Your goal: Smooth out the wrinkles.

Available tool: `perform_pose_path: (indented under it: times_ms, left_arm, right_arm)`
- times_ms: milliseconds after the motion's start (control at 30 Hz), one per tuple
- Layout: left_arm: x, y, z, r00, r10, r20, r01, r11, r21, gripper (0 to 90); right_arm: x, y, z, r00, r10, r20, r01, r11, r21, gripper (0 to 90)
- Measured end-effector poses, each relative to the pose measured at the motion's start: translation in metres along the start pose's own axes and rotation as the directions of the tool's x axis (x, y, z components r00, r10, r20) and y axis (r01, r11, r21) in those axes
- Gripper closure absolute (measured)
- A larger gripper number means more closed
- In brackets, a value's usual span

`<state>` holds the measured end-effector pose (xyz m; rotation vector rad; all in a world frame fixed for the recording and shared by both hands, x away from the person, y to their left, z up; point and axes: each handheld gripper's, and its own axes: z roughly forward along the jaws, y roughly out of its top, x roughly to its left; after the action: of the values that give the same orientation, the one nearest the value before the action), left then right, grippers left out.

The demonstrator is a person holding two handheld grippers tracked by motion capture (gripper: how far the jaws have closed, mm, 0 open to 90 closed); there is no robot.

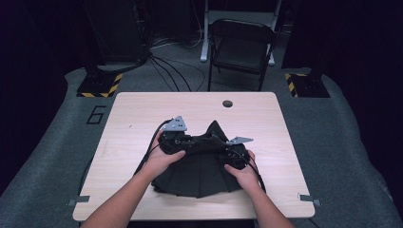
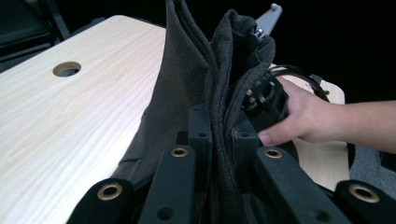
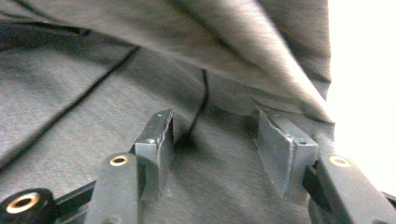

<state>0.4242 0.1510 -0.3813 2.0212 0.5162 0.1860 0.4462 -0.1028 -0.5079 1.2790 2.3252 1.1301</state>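
Left gripper view: the left gripper [image 2: 223, 140] is clamped on a bunched fold of the dark cloth [image 2: 187, 88], which rises upright between its jaws. Beyond it a hand [image 2: 306, 119] holds the right gripper [image 2: 266, 95] against the same cloth. In the right gripper view that gripper's [image 3: 212, 135] jaws stand apart, the cloth lying flat beneath them, nothing pinched. From the high view, the cloth lies on the near middle of the table [image 1: 142, 109], a chair [image 1: 241, 45] beyond.

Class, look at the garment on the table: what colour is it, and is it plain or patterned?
The garment is plain dark charcoal grey, with pleat-like folds and no print; the left gripper view shows it best.
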Motion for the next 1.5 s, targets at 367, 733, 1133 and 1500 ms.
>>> perform_pose_path:
  times_ms: [367,733,1133,1500]
  left_arm:
    - [-0.005,-0.008,-0.001,0.9999,0.001,0.017,-0.001,1.0,-0.006,82.3]
    - [-0.015,-0.015,0.0,0.999,0.009,0.044,-0.009,0.9999,0.005,82.3]
    - [-0.031,-0.034,0.009,0.996,0.008,0.089,-0.01,0.9996,0.028,82.1]
    - [-0.044,-0.061,0.028,0.987,-0.035,0.157,0.026,0.9979,0.059,82.0]
  right_arm:
    - [-0.008,-0.004,0.003,0.9994,0.027,0.021,-0.027,1.0,0.013,46.9]
    - [-0.009,-0.006,0.003,0.9998,0.008,0.019,-0.008,1.0,0.017,47.1]
    - [-0.014,-0.007,0.0,0.9998,0.001,0.021,-0.001,1.0,0.013,47.4]
    - [-0.016,-0.008,-0.002,0.9996,0.011,0.026,-0.012,1.0,0.013,48.8]
